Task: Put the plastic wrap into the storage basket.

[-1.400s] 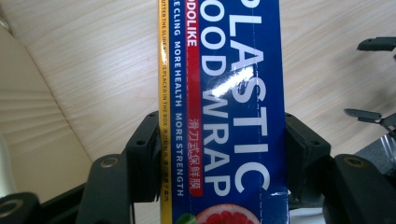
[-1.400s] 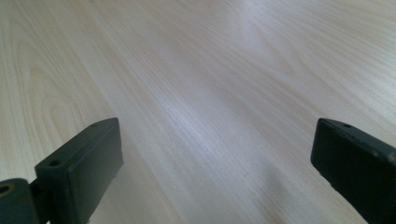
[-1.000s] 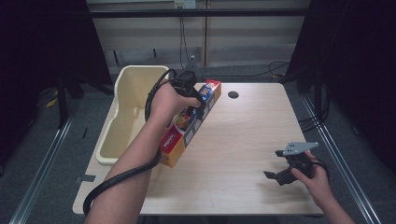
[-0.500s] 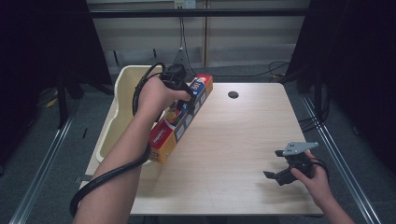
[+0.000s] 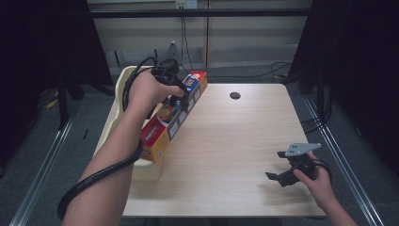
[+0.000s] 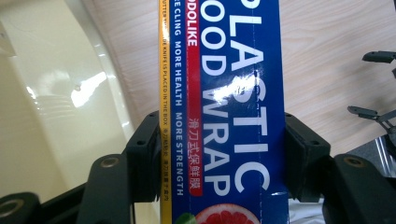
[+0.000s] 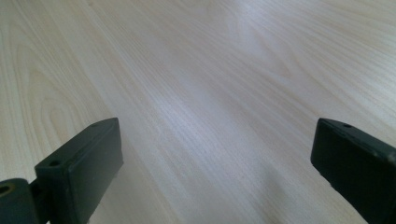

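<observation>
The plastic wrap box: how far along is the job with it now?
Done: the left gripper is clamped on the plastic wrap box. In hand: the box hangs over the table edge beside the cream bin. Left: probably putting it in. The right gripper rests open.

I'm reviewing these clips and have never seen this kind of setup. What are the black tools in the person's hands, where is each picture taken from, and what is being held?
No robot here: a person holds a two-jaw hand gripper in each hand. The high view looks down on a wooden table from the person's side. The other two pictures come from cameras riding on each gripper, looking along its black jaws.

The left gripper is clamped across a long blue box of plastic food wrap, held lifted at the table's left edge, beside a cream plastic tub. The right gripper sits low over bare wood at the near right, jaws open, holding nothing. A small dark round hole sits near the far edge.
</observation>
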`<state>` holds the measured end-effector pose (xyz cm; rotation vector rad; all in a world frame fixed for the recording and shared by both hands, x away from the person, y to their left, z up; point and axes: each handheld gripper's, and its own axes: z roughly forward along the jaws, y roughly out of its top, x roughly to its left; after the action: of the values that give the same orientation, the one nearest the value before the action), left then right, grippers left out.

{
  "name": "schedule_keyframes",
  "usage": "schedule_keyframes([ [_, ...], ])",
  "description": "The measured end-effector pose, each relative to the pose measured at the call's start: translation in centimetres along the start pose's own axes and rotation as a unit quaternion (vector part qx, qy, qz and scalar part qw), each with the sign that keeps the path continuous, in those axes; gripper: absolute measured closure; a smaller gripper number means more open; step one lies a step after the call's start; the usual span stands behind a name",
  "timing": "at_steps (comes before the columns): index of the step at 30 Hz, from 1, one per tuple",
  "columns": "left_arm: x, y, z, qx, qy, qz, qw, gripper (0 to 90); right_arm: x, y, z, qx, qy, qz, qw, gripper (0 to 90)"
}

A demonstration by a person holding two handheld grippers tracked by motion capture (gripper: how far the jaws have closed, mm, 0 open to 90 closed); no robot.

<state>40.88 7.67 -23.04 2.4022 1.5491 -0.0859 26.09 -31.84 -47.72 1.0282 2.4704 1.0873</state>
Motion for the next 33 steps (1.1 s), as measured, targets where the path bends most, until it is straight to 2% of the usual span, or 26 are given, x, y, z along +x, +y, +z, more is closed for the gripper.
schedule_keyframes([
  [3,0.3,-0.1,-0.4,0.004,0.003,0.002,1.0,40.9,0.0,0.0,0.0,0.002,-0.001,0.001,1.0,2.0],
  [9,0.7,-0.3,-1.0,-0.003,0.001,-0.011,0.9999,40.9,0.0,0.0,0.1,0.0,0.002,-0.001,1.0,2.0],
  [10,0.9,-0.3,-1.2,-0.002,0.003,-0.007,1.0,40.9,0.0,0.0,0.1,0.0,0.002,-0.001,1.0,2.0],
  [11,0.9,-0.4,-1.3,-0.004,0.002,-0.014,0.9999,40.9,0.0,0.0,0.1,0.0,0.001,-0.001,1.0,2.0],
  [14,1.3,-0.5,-1.7,-0.005,0.006,-0.013,0.9999,40.9,0.0,0.0,0.0,-0.001,-0.001,0.0,1.0,2.0],
  [26,2.6,-1.3,-2.6,-0.007,0.01,-0.04,0.9991,40.9,0.0,0.0,0.1,0.0,0.0,0.0,1.0,2.1],
  [30,3.0,-1.5,-2.7,-0.005,0.012,-0.041,0.9991,40.9,0.0,0.0,0.1,0.0,0.001,-0.002,1.0,2.1],
  [33,3.6,-1.9,-3.0,-0.012,0.016,-0.05,0.9986,40.9,0.0,0.1,0.1,0.0,0.001,-0.004,1.0,2.0],
])
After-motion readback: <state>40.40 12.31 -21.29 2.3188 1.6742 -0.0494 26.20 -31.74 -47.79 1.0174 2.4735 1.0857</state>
